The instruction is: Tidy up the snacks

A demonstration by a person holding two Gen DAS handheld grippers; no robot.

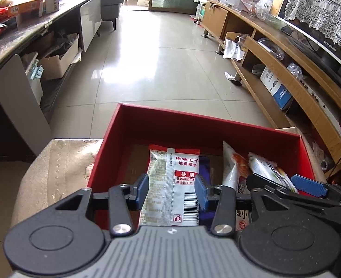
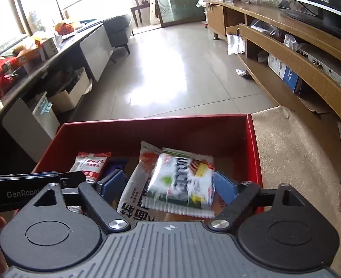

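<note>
A red box sits on a beige cushioned seat and holds several snack packets. My left gripper is over the box, its blue pads against the two sides of a silver packet with a red label. My right gripper is open and wide over the box; a blurred green and white packet lies loose between its fingers, on top of a larger white packet. A dark blue packet lies under the silver one.
The beige seat surrounds the box. A tiled floor lies beyond. A dark table with snack boxes stands left. A wooden TV cabinet runs along the right.
</note>
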